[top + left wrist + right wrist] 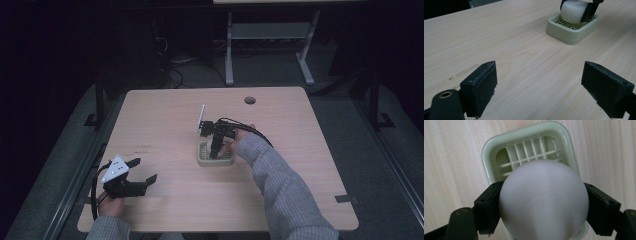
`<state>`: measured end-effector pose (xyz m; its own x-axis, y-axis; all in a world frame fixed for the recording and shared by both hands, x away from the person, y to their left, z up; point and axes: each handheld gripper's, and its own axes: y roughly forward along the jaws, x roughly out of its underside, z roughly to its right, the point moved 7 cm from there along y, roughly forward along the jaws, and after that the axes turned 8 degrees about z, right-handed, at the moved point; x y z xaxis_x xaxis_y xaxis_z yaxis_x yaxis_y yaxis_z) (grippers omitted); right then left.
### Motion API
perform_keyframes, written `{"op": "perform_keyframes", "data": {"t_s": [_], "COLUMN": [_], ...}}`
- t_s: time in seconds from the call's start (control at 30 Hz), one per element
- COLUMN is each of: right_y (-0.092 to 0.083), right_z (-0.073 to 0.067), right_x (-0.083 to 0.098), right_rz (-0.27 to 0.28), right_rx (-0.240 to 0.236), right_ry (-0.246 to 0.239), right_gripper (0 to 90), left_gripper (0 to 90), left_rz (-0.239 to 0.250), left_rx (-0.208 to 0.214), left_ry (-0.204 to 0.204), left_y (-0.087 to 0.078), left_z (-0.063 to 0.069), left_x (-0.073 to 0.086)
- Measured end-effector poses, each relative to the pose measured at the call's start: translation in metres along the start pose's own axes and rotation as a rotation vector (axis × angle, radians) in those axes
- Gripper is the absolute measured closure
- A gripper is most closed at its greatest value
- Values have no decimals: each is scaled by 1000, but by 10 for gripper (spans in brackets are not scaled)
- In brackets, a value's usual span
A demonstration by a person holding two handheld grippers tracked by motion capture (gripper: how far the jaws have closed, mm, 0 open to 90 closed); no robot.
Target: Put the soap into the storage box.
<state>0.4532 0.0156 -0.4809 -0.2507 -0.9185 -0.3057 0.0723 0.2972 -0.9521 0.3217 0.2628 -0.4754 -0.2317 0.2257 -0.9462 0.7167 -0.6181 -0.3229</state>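
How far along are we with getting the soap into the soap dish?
Done: the right gripper is clamped on the white soap bar and holds it over the green soap dish, low against its grid. Left: release it. The left gripper hangs open over bare table, away from the dish.

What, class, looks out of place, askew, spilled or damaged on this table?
Nothing stands out. The pale green slatted soap dish sits flat on the light wooden table, the right gripper holds the white rounded soap bar over it, and nothing is spilled or broken.
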Motion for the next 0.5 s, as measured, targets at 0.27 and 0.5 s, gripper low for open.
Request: {"op": "perform_keyframes", "data": {"t_s": [0.27, 0.5], "right_y": [3, 3], "right_z": [-2, -1], "right_x": [-1, 0], "right_rz": [0, 2], "right_rx": [-2, -4], "right_ry": [-3, -3], "right_gripper": [230, 230], "left_gripper": [128, 128], "left_rz": [3, 6], "left_rx": [-1, 0], "left_ry": [0, -3], "left_y": [0, 0], "left_z": [0, 0], "left_x": [-1, -1]}}
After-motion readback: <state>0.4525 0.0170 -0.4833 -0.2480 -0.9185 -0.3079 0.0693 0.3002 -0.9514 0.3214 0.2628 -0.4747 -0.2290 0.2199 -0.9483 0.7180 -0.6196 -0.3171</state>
